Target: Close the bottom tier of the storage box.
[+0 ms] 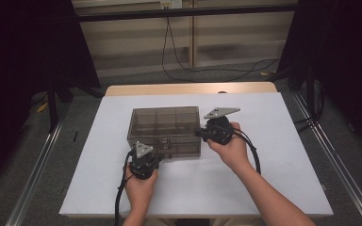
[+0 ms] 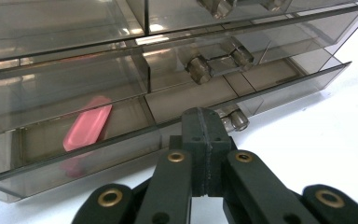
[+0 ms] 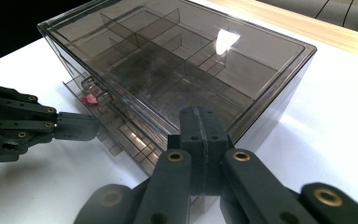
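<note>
Your left gripper (image 1: 143, 162) sits at the near front of the smoky, see-through drawer box (image 1: 166, 123), which stands in the middle of the white surface (image 1: 283, 179); its fingers (image 2: 193, 135) are pressed together with nothing between them, their tips just before the knob (image 2: 237, 118) of the lowest drawer (image 2: 121, 135). The box is dark tinted plastic, with a top tray split by dividers into compartments and shallow drawers stacked beneath, each with clear stubby knobs. No brand, label or writing can be read on it. Your left gripper view shows what the high view does not: a pink oblong piece (image 2: 87, 122) lying in the lowest drawer's left compartment, and that drawer pulled slightly out. To the right, your right gripper (image 1: 215, 130) rests at the box's right end, fingers (image 3: 200, 135) likewise together and empty, tips at the box's near upper corner. Your right gripper view looks across the divided top and catches the pink piece small at the front, with your left gripper beside it.
</note>
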Action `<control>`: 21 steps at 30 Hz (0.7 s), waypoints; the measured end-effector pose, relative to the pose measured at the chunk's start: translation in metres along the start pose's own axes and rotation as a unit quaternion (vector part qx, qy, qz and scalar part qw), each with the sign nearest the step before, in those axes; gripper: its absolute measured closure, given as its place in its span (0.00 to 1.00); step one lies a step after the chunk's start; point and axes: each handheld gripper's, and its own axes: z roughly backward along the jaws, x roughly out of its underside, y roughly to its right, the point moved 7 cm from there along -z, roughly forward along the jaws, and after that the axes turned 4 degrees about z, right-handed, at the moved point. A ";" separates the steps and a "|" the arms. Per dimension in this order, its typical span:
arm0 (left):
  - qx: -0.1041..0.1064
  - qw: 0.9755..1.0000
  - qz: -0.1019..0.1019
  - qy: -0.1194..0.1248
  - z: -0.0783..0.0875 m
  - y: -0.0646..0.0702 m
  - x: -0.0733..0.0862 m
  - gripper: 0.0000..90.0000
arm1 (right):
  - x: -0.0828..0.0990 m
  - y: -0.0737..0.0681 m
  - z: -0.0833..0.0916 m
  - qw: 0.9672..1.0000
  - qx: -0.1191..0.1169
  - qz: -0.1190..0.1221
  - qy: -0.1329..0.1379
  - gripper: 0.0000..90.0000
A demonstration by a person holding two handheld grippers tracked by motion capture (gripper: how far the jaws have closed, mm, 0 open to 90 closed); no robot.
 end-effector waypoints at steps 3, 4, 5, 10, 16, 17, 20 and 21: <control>0.000 1.000 -0.002 0.000 0.000 0.000 0.000 1.00 | 0.000 0.000 0.000 1.000 0.000 -0.001 0.001 1.00; 0.000 1.000 -0.002 0.000 0.000 -0.001 0.000 1.00 | 0.000 0.000 0.000 1.000 0.000 -0.001 0.001 1.00; 0.000 1.000 -0.002 0.000 -0.001 -0.001 0.000 1.00 | 0.000 0.000 0.000 1.000 0.001 0.000 0.002 1.00; -0.002 1.000 0.000 0.003 -0.002 -0.001 -0.001 1.00 | 0.000 0.000 0.000 1.000 0.002 -0.001 0.001 1.00; -0.005 1.000 0.000 0.006 -0.002 -0.002 -0.001 1.00 | 0.000 0.000 0.000 1.000 0.002 -0.002 0.003 1.00; -0.005 1.000 0.001 0.008 -0.003 -0.002 -0.002 1.00 | 0.000 0.000 0.000 1.000 0.002 -0.004 0.003 1.00; -0.004 1.000 0.002 0.009 -0.004 -0.002 -0.002 1.00 | 0.000 0.000 0.000 1.000 0.002 -0.004 0.004 1.00; -0.005 1.000 0.000 0.009 -0.004 -0.002 -0.002 1.00 | 0.000 0.000 0.000 1.000 0.003 -0.005 0.004 1.00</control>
